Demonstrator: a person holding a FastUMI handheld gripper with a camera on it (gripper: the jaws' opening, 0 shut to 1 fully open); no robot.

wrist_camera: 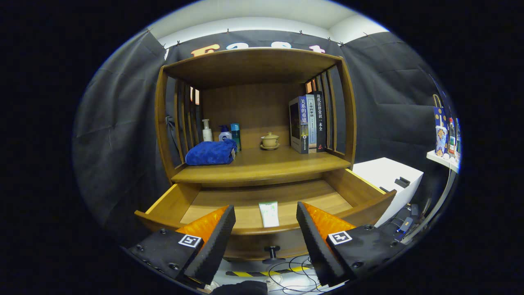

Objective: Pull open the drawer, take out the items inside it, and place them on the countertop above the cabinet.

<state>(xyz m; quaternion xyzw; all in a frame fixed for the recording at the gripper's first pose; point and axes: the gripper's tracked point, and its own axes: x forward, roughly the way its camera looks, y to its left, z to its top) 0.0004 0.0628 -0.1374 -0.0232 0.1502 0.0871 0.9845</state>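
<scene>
**One white tube lies in the opened drawer, gripper spread wide before it**

One drawer [262, 205] stands pulled out from the wooden cabinet [256, 123], and everything here is placed from it. Inside it, on the bare wooden floor near the front wall, lies a white tube [269, 213] with green print, lengthwise front to back. The drawer's dark knob [272, 250] sticks out from the middle of its front panel, below the tube.

The gripper [266, 229] hovers just in front of the drawer with its jaws wide apart and nothing between them. Its fingers [213, 241], black with ribbed pads and orange backs, flank the drawer front to either side of the tube and the knob, touching neither.

Directly above the drawer is the countertop [266, 164], a wooden shelf under the cabinet's open hutch. On it, above the drawer's left part, a folded blue towel [211, 153] lies with three bottles behind it: a white pump bottle [207, 131], a blue-capped lotion bottle [224, 133] and a teal can [235, 135]. Above the drawer's middle sits a small lidded tea bowl [270, 140] on a saucer. Above its right part several books [308, 123] stand upright against the slatted side.

Beside the drawer's right side stands a white box [389, 176]. Below the drawer front, cables [286, 274] and a yellow-black striped tape [245, 273] lie on the floor.
</scene>
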